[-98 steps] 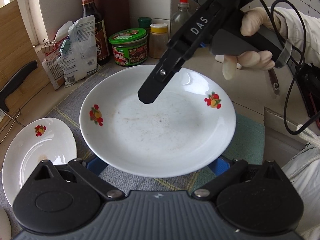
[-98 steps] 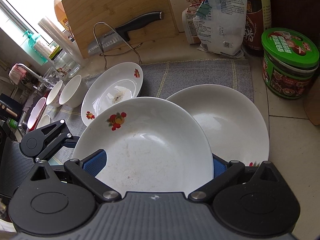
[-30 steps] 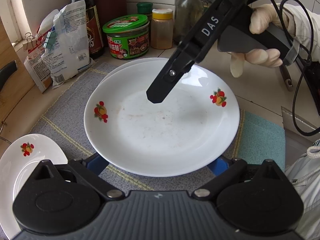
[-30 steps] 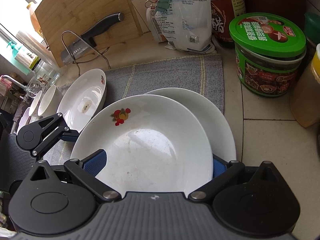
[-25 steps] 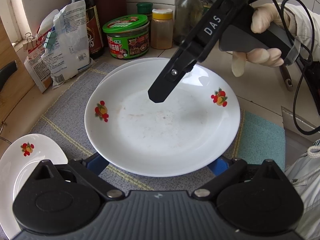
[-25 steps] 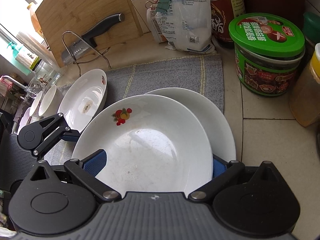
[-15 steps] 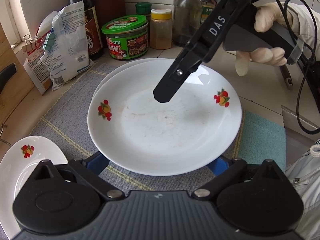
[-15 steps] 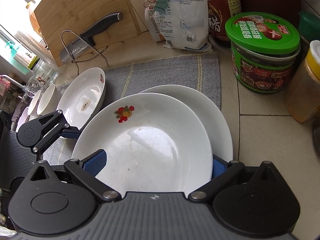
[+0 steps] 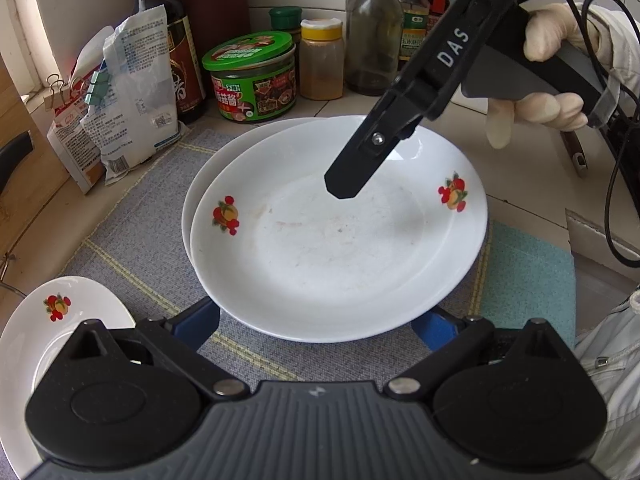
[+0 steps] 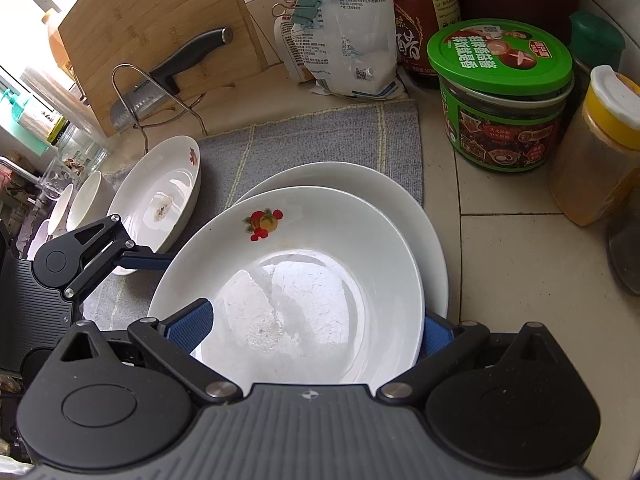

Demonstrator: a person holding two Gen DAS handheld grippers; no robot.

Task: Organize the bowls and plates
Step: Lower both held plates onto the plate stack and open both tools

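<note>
Plate (image 9: 340, 248) spans both tools' fingers, apparently gripped.

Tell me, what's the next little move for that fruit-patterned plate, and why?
Probably ease the fruit-patterned plate toward the green-lidded jar and down, so it nests in the plain plate beneath. It sits off-centre: the plain plate's rim shows only on the jar side. The left tool and right tool each have the upper plate's rim between their fingers.
</note>
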